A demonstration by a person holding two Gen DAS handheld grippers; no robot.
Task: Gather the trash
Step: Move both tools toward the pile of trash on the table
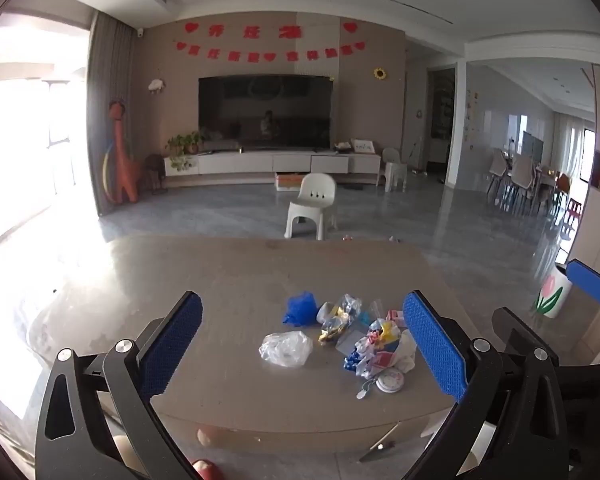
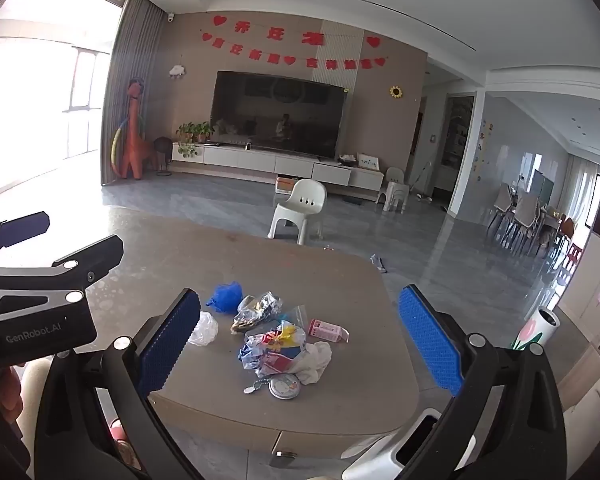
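- Trash pile point(image 1: 352, 340) lies on the grey counter point(image 1: 220, 280), near the counter's near edge and toward its right side.
- Within the pile, a blue mesh puff point(image 1: 300, 309) sits at the far left, a clear crumpled plastic bag point(image 1: 286, 348) just nearer than the puff, and a colourful printed wrapper point(image 2: 274, 346) in the middle.
- A white crumpled tissue point(image 2: 314, 362) touches the wrapper's right side; a small pink box point(image 2: 327, 330) lies just right of the pile's centre.
- A round badge with a keychain point(image 2: 284, 386) rests at the pile's near edge, closest to the counter's rim.
- The left hand-held gripper point(image 1: 302, 346) hangs above the counter's near edge with its blue pads spread wide, holding nothing; seen along its fingers, the pile sits between them, toward the right pad, and not touching either.
- The right hand-held gripper point(image 2: 298, 344) is likewise spread wide and empty, with the pile framed between its pads, apart from both.
- A white tulip-painted bin point(image 2: 536, 332) stands on the floor beside the counter's right end.
- A white plastic chair point(image 1: 314, 204) stands on the floor beyond the counter's far edge.
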